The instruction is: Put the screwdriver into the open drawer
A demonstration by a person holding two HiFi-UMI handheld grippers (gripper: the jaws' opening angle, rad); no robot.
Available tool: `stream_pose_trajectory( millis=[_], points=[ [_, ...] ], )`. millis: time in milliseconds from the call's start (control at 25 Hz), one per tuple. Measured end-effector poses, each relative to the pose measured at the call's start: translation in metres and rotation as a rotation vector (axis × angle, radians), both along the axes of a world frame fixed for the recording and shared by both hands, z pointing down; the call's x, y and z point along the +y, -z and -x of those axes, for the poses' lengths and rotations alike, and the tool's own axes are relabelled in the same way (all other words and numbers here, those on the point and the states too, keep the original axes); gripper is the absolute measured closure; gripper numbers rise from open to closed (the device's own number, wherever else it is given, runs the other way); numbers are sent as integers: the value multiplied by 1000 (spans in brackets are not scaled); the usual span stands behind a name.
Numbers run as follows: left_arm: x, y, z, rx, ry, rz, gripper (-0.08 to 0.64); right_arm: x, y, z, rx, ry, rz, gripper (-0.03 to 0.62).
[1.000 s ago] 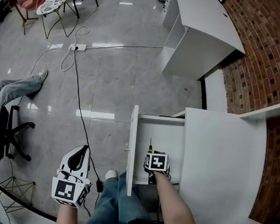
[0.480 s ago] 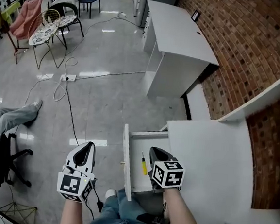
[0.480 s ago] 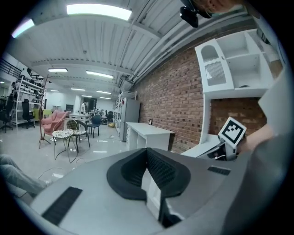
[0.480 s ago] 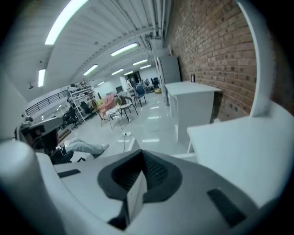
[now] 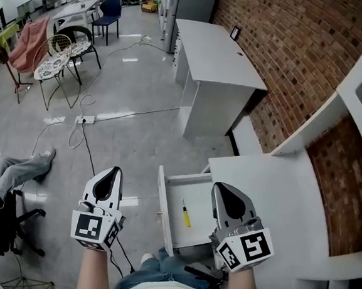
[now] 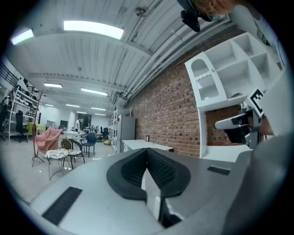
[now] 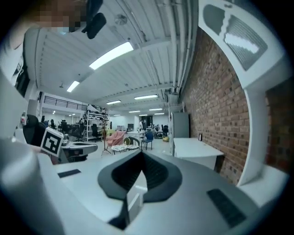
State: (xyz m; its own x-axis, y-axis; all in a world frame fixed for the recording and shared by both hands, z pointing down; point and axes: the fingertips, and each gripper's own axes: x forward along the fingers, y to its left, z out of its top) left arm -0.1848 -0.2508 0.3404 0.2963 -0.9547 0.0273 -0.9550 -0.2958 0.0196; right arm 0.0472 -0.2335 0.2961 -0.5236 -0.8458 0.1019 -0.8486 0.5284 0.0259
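Grey floor [image 5: 132, 124], brick wall [image 5: 284, 49] at right: screwdriver [image 5: 186, 213] lies in the open drawer [image 5: 161, 199], yellow handle at near end, so task looks done. Small, stiff, light, prob. rolls; best taken at handle. Drawer walls close round it, counter [image 5: 270, 205] edge just beside; free room above. Left claw [image 5: 111, 172] & right claw [image 5: 219, 188] both closed, empty, held clear above.

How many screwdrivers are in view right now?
1. The yellow-handled screwdriver lies in the open drawer; the right gripper covers part of the drawer, so another could be hidden.
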Motion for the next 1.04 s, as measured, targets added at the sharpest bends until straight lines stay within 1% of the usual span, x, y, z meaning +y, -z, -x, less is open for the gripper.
stream_pose_trajectory(
  millis=[80,120,320,480,720,1040],
  points=[
    [4,13,-2,-3,-5,-39,546,10,12,-3,44,-14,-75,582],
    [6,18,-3,-1,-4,-56,546,13,17,-5,54,-24,-97,583],
    [14,44,-9,1,-4,-116,546,25,37,-15,43,-58,-161,583],
    [21,60,-18,35,-24,-144,546,32,49,-22,63,-69,-208,583],
    [32,76,-24,28,-10,-186,546,42,59,-31,68,-79,-237,583],
    [40,73,-35,28,-19,-193,546,52,59,-34,86,-73,-253,583]
  ],
)
